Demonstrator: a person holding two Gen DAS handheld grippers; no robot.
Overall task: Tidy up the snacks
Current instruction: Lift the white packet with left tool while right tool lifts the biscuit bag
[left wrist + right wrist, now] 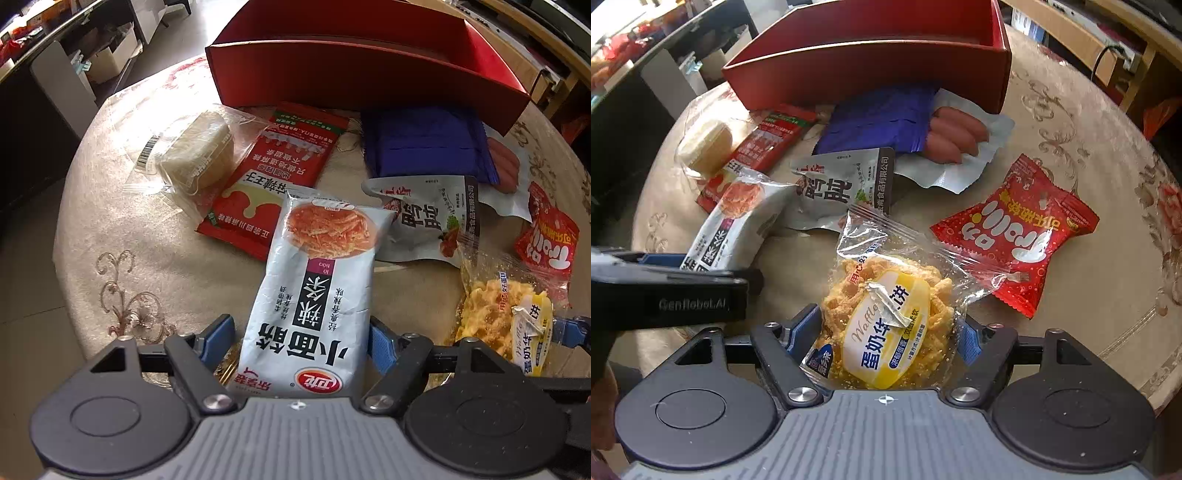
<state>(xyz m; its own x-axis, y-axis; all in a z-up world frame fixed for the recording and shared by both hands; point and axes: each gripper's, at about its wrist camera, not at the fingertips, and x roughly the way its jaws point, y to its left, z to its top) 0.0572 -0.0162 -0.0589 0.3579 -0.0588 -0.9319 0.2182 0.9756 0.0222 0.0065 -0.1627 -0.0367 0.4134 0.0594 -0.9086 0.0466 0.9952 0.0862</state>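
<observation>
Both grippers are lifting snacks for the box.

I am clamping the left gripper on the white noodle-strip packet and the right gripper on the waffle packet; next I judge both need carrying over the near wall of the far red box, clearing the purple packet and sausages lying against it.

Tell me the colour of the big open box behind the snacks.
Red box, clearest in the right wrist view.

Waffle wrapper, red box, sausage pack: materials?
Waffle wrapper: clear glossy plastic film; contents show through and it crinkles. Red box: likely matte cardboard or paperboard, with thin straight walls and no shine. Sausage pack: whitish film, possibly foil-backed, with a serrated sealed edge.
</observation>
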